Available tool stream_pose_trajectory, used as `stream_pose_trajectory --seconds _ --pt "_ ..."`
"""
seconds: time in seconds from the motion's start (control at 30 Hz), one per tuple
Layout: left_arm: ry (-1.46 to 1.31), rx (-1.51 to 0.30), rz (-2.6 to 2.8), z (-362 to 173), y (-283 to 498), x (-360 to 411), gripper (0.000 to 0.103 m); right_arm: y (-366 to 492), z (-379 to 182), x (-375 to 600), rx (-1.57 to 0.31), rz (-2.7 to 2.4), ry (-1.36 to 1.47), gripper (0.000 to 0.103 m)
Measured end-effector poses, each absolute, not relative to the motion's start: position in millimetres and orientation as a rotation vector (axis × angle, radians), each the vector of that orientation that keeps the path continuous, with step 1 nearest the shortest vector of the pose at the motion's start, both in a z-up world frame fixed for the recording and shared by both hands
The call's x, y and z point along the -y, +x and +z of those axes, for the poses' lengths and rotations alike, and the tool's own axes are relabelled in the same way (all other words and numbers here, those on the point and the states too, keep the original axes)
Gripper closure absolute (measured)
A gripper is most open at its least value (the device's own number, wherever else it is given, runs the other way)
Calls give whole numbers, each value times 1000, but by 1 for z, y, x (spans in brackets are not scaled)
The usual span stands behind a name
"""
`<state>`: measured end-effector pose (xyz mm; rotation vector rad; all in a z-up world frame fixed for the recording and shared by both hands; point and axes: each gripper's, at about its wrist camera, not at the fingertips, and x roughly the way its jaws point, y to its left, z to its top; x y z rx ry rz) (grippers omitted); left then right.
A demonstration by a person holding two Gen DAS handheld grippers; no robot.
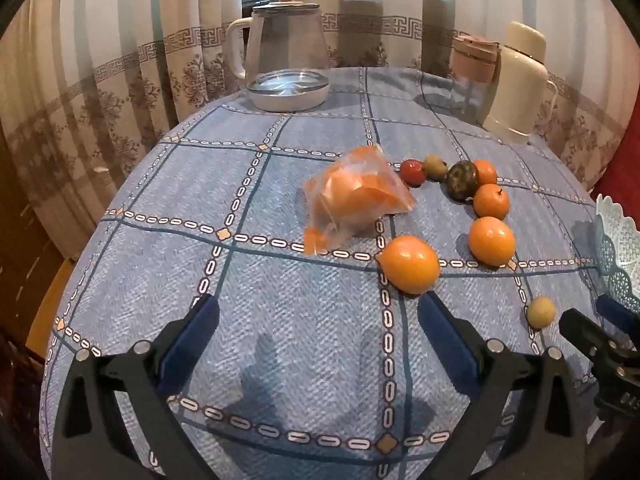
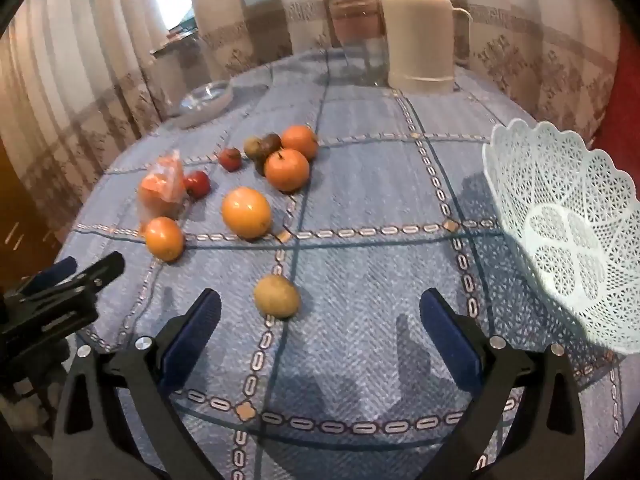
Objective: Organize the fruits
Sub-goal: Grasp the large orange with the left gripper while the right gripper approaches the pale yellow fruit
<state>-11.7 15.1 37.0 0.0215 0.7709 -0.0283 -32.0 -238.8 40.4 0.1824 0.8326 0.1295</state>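
Several fruits lie loose on the blue checked tablecloth (image 1: 280,320). In the left wrist view, my left gripper (image 1: 318,332) is open and empty, with a large orange (image 1: 411,264) just beyond its right finger. A second orange (image 1: 491,241), a third (image 1: 491,201), a dark fruit (image 1: 462,180), a red fruit (image 1: 413,172) and a clear bag of orange pieces (image 1: 356,196) lie farther off. My right gripper (image 2: 320,328) is open and empty, with a small yellow-brown fruit (image 2: 277,295) just ahead between its fingers. The white lattice basket (image 2: 568,220) stands empty at right.
A glass kettle (image 1: 286,44) on its base (image 1: 287,90) stands at the table's far side. A cream thermos (image 2: 420,36) and a pink-lidded glass jar (image 1: 474,68) stand at the far right. Patterned curtains hang behind the table. The table edge curves away on the left.
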Motion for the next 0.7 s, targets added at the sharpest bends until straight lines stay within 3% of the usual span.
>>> stream_pose_trajectory --seconds 0.33,0.53,0.7 --pt "15 -773 -55 37 8 2 5 -35 39 235 -837 154 187 2" --pt "6 -795 -98 30 22 17 13 -34 37 235 -850 163 205 2" --pt "12 -810 -122 22 32 25 26 -35 37 235 -849 168 202 2"
